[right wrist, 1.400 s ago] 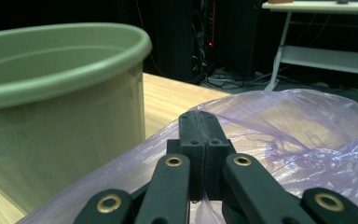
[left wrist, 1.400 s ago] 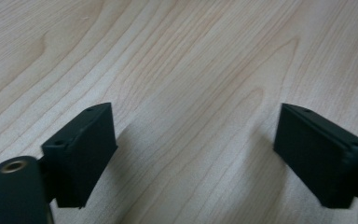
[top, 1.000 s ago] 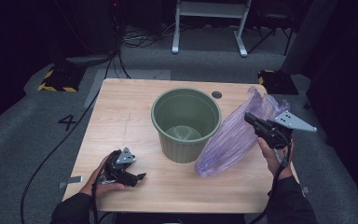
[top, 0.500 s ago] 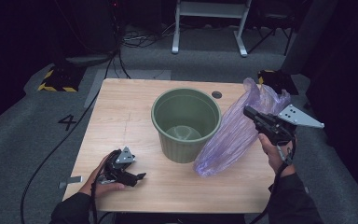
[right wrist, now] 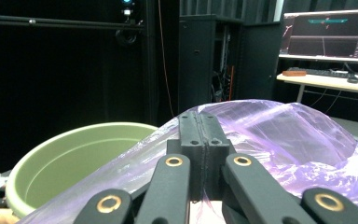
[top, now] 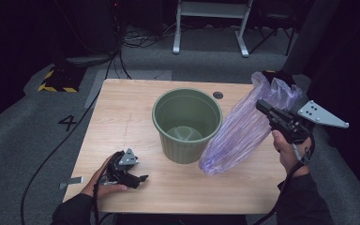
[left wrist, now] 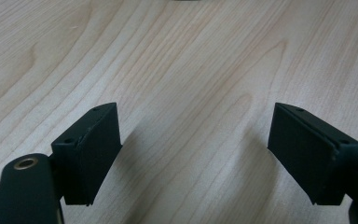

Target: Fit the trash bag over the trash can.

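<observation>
The purple plastic bag (top: 243,131) is pinched between the closed right tongs (top: 261,106), and compared with the earlier high views its upper end is now raised further above the desk (top: 122,122), while its lower end is still seen resting on the wood just beside the green bucket (top: 186,123). From this it is judged that the bag is being lifted so that it can be brought over the bucket's open mouth, probably as a liner. The left tongs (top: 140,179) are held wide with nothing between them, low over the near left of the desk, unchanged from the earlier frames.
</observation>
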A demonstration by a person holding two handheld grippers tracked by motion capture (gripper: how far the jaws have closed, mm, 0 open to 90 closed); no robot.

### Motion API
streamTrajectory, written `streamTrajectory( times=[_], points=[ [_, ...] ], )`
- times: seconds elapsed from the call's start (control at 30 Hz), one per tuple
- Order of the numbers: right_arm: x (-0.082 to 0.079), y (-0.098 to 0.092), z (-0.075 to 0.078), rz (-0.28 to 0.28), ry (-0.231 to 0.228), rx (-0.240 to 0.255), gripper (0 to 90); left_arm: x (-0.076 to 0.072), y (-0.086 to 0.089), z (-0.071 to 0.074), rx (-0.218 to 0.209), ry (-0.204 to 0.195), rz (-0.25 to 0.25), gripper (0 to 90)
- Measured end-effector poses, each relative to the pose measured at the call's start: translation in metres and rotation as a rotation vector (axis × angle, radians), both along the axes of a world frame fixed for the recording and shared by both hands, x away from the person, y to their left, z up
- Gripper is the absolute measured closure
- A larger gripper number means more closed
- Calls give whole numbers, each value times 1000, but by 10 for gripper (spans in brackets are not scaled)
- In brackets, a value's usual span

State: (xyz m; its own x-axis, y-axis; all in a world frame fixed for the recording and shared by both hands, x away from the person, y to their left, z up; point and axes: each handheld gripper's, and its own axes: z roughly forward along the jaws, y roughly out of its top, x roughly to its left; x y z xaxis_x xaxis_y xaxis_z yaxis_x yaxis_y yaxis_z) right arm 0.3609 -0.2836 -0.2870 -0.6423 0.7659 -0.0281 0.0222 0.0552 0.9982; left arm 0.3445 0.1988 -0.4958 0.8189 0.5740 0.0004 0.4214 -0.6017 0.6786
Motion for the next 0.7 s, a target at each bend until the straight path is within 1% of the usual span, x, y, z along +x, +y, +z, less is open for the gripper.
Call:
streamTrajectory(
  times=[0.03, 0.13, 0.23, 0.3, 0.37, 0.4, 0.43, 0.5, 0.6, 0.7],
  points=[
    [1, 0, 2, -1, -2, 3, 900, 0, 0, 0, 3, -3, -1, 166],
    [2, 1, 6, -1, -7, 7, 900, 0, 0, 1, -4, -4, -1, 166],
    [4, 4, 11, -6, -15, 2, 900, 0, 0, 2, -2, -9, -2, 166],
    [6, 5, 15, -6, -18, 7, 900, -1, 0, 3, -7, -12, -4, 167],
    [9, 8, 19, -11, -26, -1, 900, -2, 0, 6, -15, -20, -6, 168],
    [10, 9, 21, -11, -25, 0, 900, -2, 0, 9, -20, -33, -9, 168],
    [12, 11, 23, -13, -27, -3, 900, -2, 0, 10, -21, -35, -9, 168],
    [16, 14, 27, -18, -30, -8, 900, -1, -1, 17, -19, -63, -11, 166],
    [22, 20, 31, -31, -34, -26, 900, 2, 1, 28, -43, -95, 3, 166],
    [29, 23, 35, -39, -30, -28, 900, 5, 3, 38, -66, -121, 9, 163]
  ],
)
